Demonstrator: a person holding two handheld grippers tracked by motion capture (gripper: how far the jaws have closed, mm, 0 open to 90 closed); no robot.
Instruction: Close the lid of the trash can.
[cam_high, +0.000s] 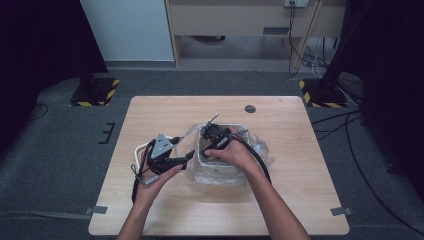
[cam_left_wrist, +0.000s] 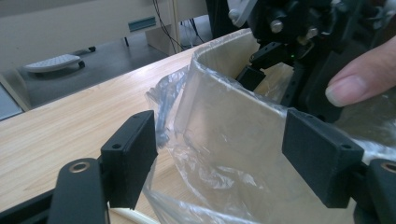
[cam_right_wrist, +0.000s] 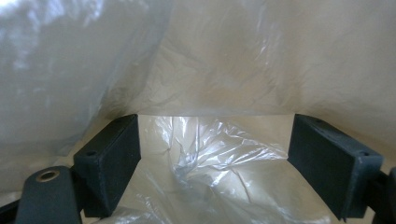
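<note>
The left gripper (cam_high: 186, 156) sits at nine o'clock of the bin (cam_high: 202, 159), jaws spread wide beside the bag (cam_left_wrist: 224, 154) that drapes over the wall, pinching nothing. Beyond it, the right gripper (cam_high: 212, 145) points down into the bin at the table's (cam_high: 150, 115) middle, jaws parted, the bag's crumpled film (cam_right_wrist: 210, 154) between them, not pressed.

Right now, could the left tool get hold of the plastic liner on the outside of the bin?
Probably yes: the left tool is open, facing the clear plastic liner draped over the bin, with nothing between them.
</note>
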